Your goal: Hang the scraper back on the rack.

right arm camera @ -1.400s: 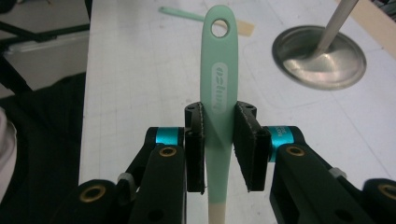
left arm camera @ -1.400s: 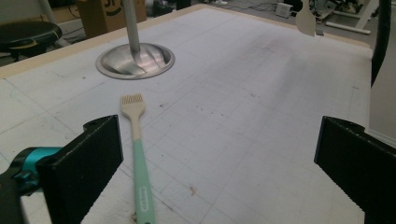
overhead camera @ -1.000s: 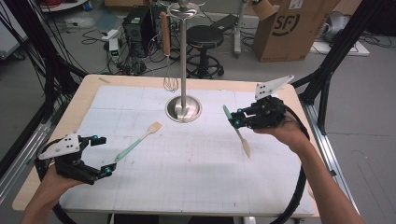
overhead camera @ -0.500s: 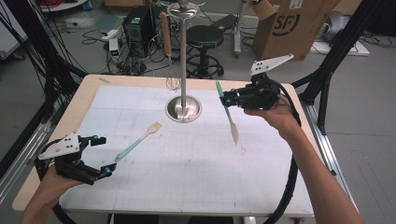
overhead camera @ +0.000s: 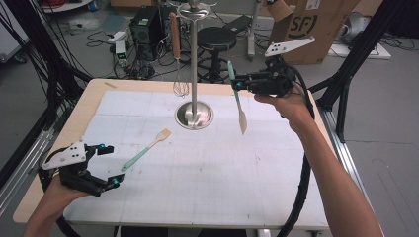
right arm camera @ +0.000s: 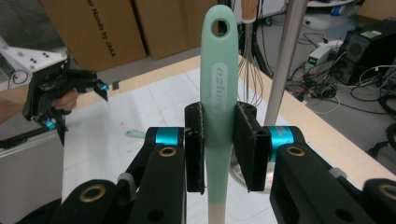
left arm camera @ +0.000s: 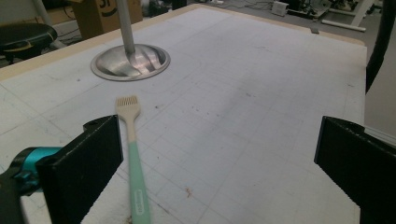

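The middle of the table (overhead camera: 207,197) is blocked by the steel stand (overhead camera: 193,114), whose round base sits on the far centre of the mat and whose pole rises straight up. A whisk (overhead camera: 180,84) is hung to the left of the pole, narrowing the passage on that side. A brush (overhead camera: 146,150) lies on the mat to the near left of the base. The wide near and right stretches of the mat are left open for passing.
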### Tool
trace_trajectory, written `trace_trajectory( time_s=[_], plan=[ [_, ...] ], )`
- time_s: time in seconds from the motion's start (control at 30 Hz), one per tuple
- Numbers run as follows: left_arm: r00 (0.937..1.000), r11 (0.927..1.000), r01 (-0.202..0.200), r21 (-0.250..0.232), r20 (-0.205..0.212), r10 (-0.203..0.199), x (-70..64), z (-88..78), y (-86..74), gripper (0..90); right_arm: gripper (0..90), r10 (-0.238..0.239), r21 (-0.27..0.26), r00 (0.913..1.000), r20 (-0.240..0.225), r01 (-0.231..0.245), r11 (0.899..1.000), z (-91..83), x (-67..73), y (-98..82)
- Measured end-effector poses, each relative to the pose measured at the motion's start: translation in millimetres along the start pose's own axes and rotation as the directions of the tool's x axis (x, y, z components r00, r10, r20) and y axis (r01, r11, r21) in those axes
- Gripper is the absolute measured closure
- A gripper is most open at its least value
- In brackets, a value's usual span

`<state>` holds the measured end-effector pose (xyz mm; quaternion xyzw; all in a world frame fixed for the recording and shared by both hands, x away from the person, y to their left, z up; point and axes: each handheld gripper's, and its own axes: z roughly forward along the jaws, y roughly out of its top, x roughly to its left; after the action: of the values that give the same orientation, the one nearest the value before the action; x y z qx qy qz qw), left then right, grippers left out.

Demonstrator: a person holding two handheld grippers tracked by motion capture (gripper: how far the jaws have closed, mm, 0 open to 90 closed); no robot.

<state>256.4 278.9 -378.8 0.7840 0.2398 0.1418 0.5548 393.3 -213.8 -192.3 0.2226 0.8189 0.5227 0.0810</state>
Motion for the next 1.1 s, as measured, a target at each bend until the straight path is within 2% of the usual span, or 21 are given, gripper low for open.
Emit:
trace_trajectory(
  time_s=[0.43,0.73,1.1],
  plan=[
    [1.0,0.9999,0.006,-0.008,0.003,-0.006,0.4,-0.7,-0.1,1.7,74.4,0.001,-0.016,0.9997,0.026,0.0,1.0,3.7,-11.4,21.0],
    [1.0,1.0,0.004,-0.008,0.005,-0.004,-0.2,-0.5,0.0,1.7,74.4,0.014,-0.019,0.9991,0.04,-0.013,1.0,7.3,-21.0,28.2],
    [1.0,1.0,0.005,-0.006,0.003,-0.005,-0.3,0.3,0.0,1.7,74.4,-0.008,-0.012,0.9987,0.05,0.009,1.0,9.0,-31.7,35.4]
  ],
)
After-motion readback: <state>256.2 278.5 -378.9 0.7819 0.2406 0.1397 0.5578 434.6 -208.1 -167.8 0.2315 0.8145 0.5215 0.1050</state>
